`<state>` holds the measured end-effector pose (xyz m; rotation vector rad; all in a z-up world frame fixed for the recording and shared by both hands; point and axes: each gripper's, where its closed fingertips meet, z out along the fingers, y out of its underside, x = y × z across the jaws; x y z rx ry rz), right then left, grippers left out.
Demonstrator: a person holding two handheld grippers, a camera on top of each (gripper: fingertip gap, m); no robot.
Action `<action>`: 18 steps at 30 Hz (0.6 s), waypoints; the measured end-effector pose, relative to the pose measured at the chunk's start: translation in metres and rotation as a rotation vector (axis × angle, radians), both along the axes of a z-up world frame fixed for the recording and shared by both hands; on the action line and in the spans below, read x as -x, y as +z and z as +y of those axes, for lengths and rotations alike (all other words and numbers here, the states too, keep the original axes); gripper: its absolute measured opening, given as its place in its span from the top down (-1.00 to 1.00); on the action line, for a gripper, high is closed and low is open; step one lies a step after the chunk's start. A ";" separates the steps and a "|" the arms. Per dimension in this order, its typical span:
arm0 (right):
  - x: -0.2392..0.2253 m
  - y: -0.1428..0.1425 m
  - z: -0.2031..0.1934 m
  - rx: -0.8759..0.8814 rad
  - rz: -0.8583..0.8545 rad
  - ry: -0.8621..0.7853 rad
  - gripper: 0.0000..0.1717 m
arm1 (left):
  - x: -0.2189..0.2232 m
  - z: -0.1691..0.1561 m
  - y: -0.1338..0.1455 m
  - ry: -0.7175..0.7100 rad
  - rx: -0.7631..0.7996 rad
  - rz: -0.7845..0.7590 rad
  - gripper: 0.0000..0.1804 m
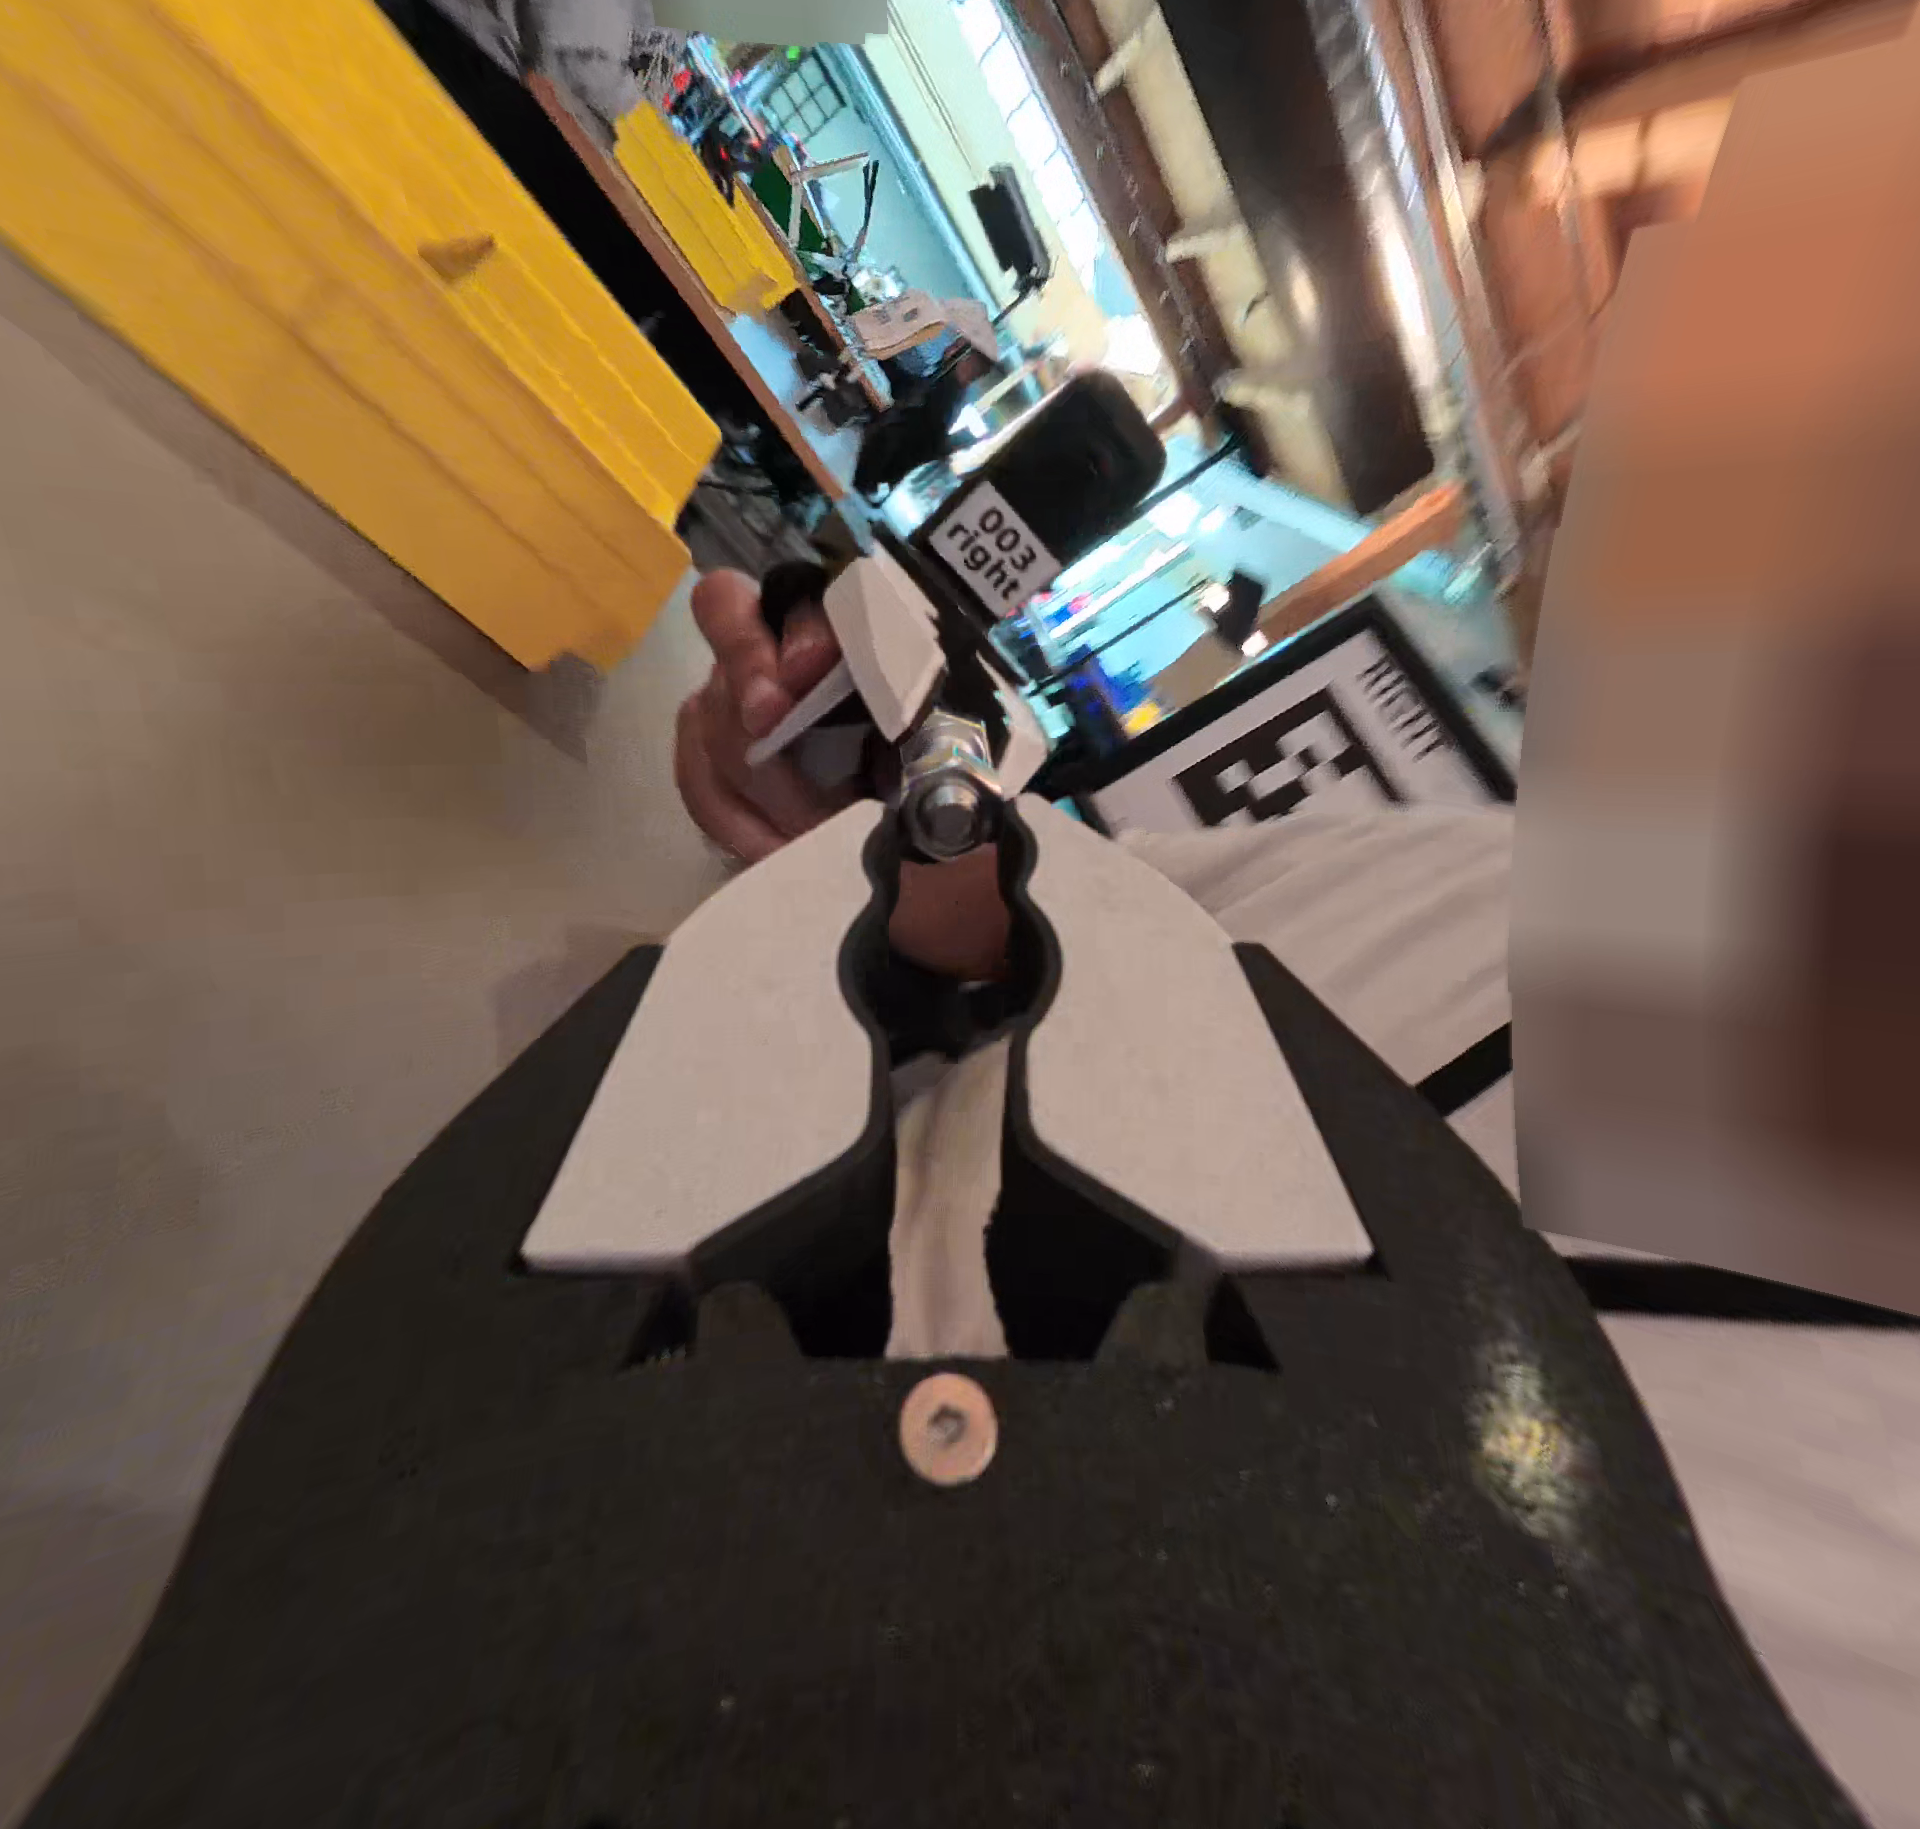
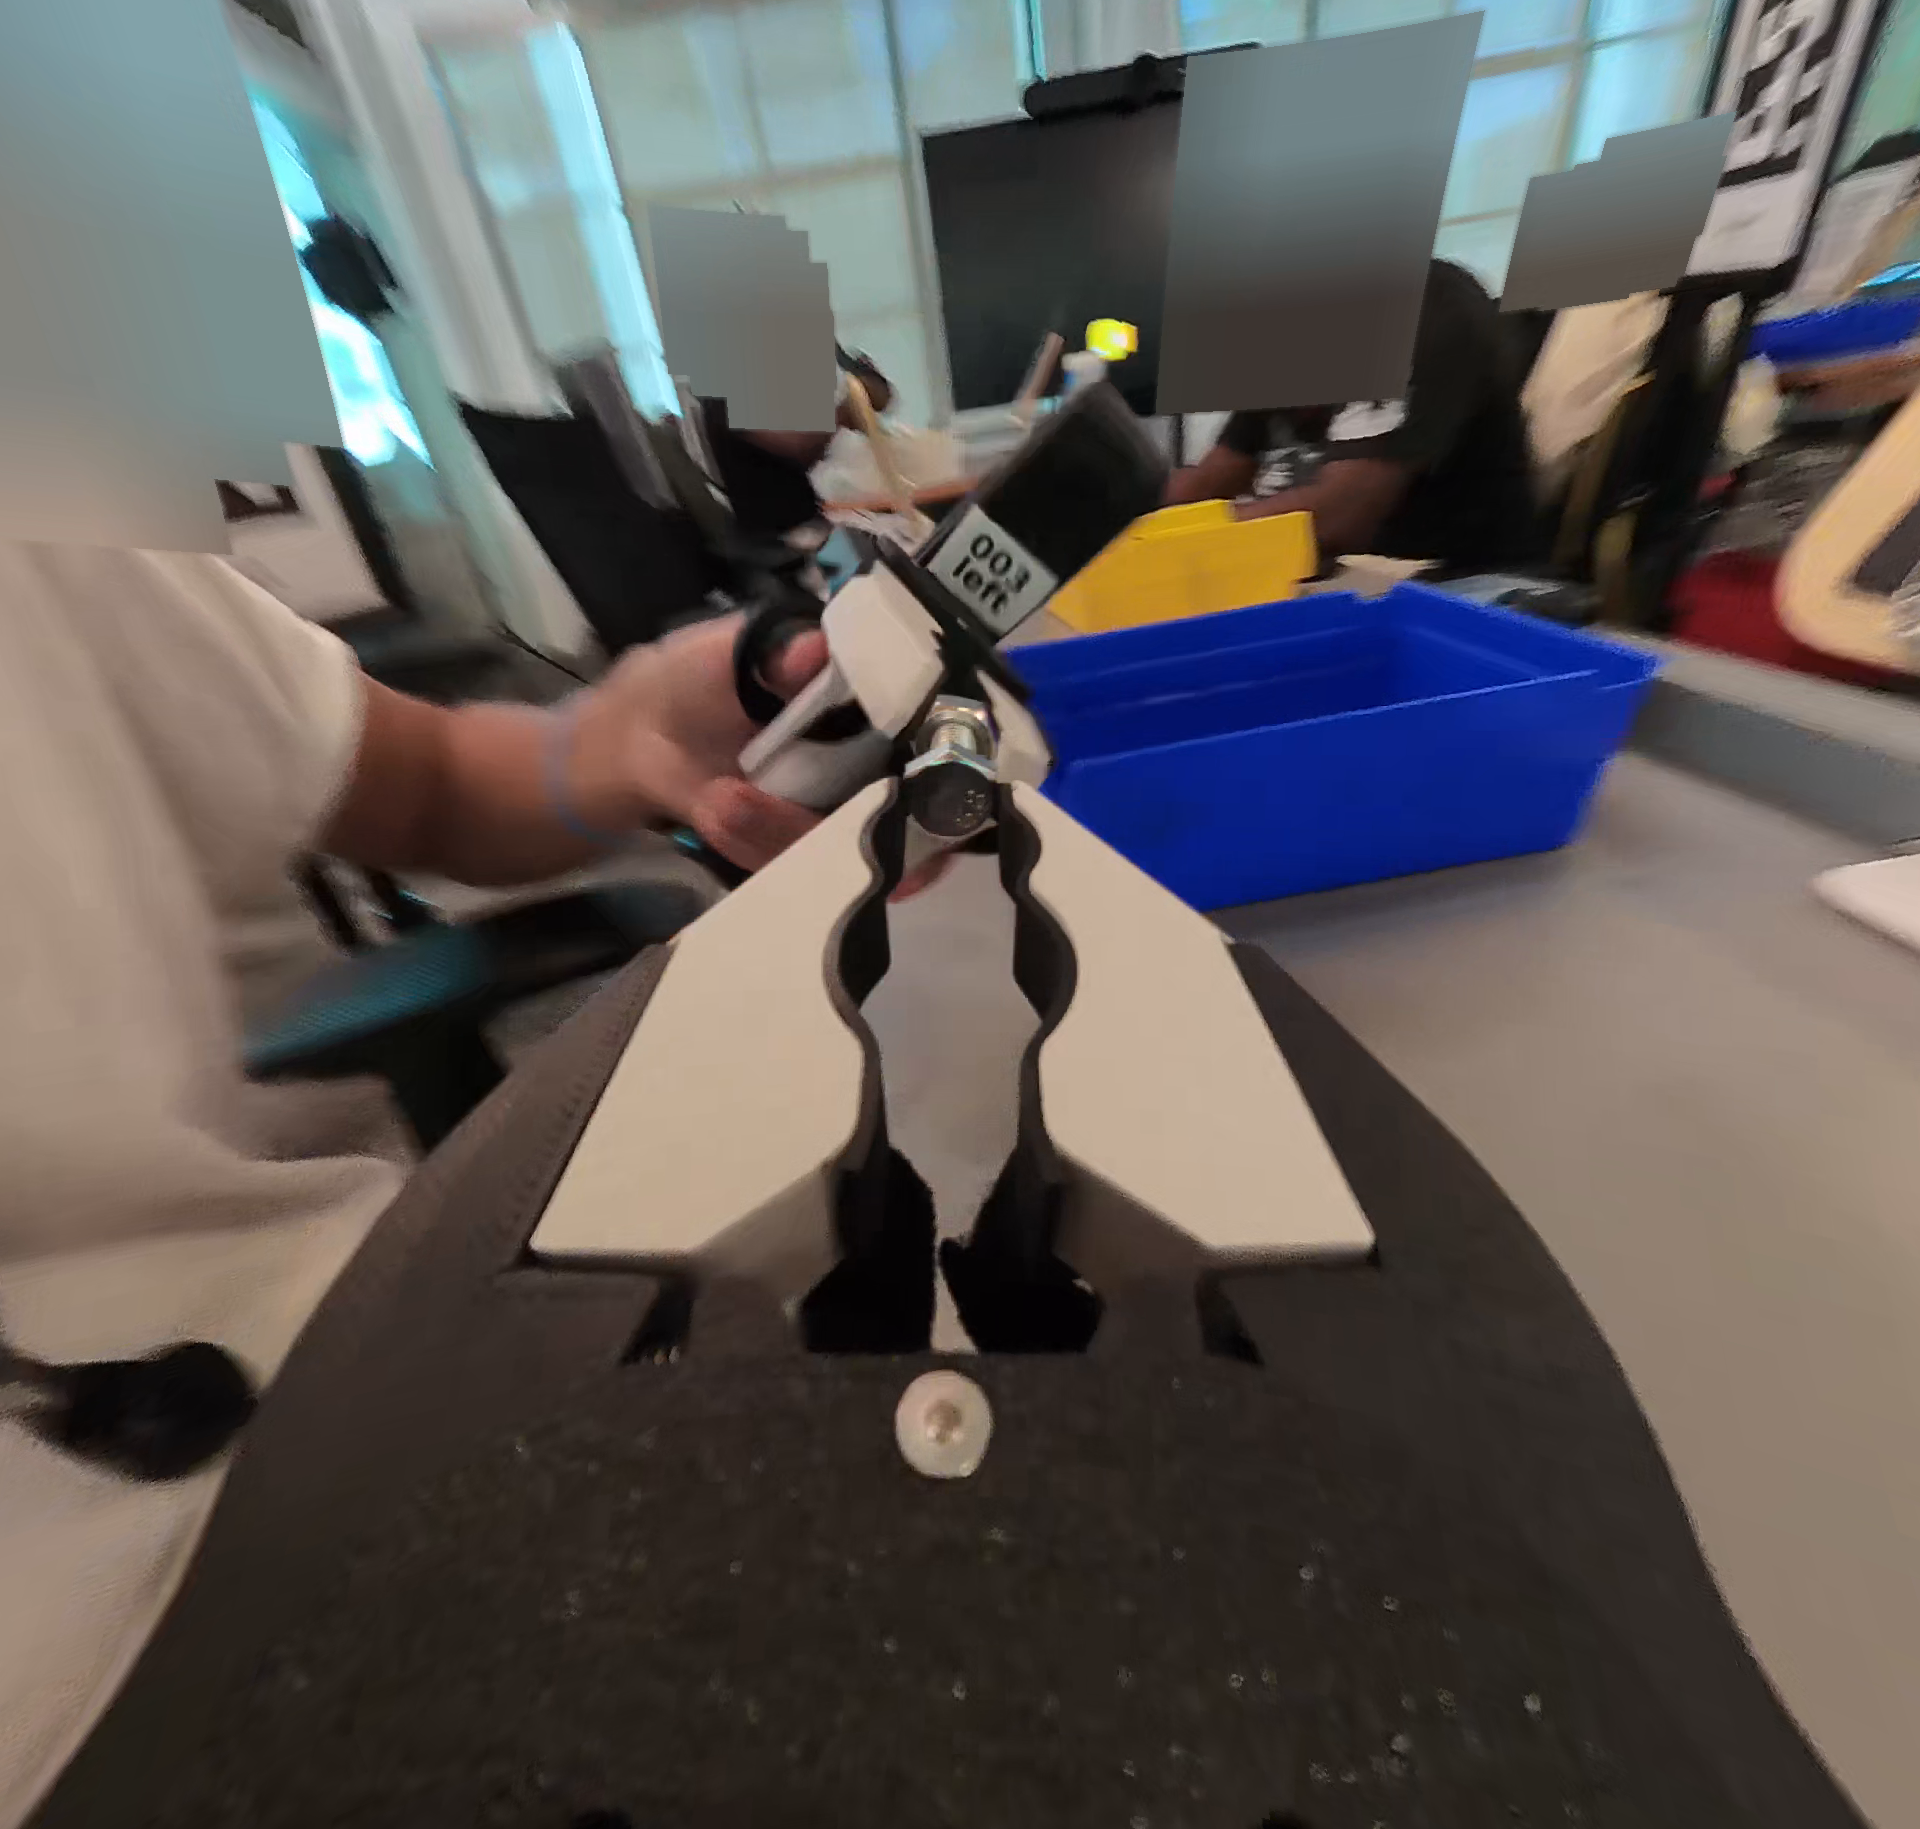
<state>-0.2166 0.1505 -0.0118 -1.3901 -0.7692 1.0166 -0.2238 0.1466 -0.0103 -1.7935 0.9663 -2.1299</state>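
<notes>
Bolt (image 2: 951, 792) spans both grippers, long axis running tip to tip: right gripper (image 2: 948, 811) clamped on its head, left gripper (image 1: 940, 823) clamped on its nut (image 1: 943, 740), near blue bin (image 2: 1351, 740).

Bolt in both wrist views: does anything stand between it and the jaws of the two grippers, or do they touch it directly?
Nothing visible stands between them. The right gripper clamps the bolt directly at its hex head, and the left gripper clamps the nut on its threaded end.
</notes>
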 end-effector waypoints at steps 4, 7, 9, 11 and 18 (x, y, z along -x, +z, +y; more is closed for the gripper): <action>0.001 -0.002 0.000 0.056 0.047 0.023 0.80 | 0.001 0.001 -0.003 0.000 0.194 -0.005 0.81; -0.001 0.001 0.000 0.132 0.138 0.076 0.81 | 0.001 -0.003 -0.007 0.008 0.073 0.002 0.75; -0.004 0.003 0.001 0.166 0.182 0.096 0.81 | 0.001 -0.003 -0.006 0.030 -0.006 -0.005 0.56; -0.006 0.005 0.002 0.207 0.229 0.119 0.81 | 0.002 0.003 -0.003 0.094 -0.104 -0.045 0.40; -0.008 -0.001 0.017 0.430 0.366 0.141 0.81 | 0.009 0.025 -0.016 0.264 -1.037 -0.043 0.38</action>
